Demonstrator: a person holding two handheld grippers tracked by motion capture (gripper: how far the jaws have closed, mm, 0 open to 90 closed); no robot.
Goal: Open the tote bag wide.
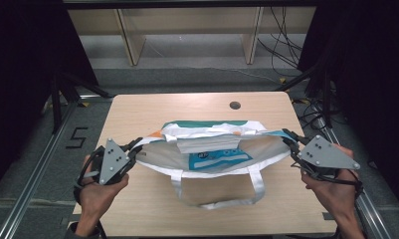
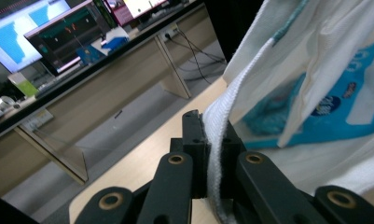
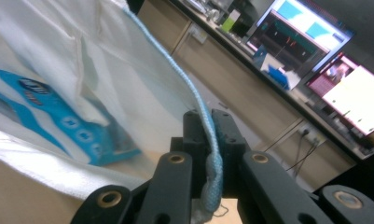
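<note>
White woven fabric tote bag (image 1: 212, 149) with teal print hangs over mid-tabletop (image 1: 137, 107), its left edge clamped in my left tool (image 1: 135, 148), right edge in my right tool (image 1: 288, 141); next, I'd raise both evenly.

One bag (image 1: 212, 149), two grippers, one table (image 1: 197, 104)
</note>
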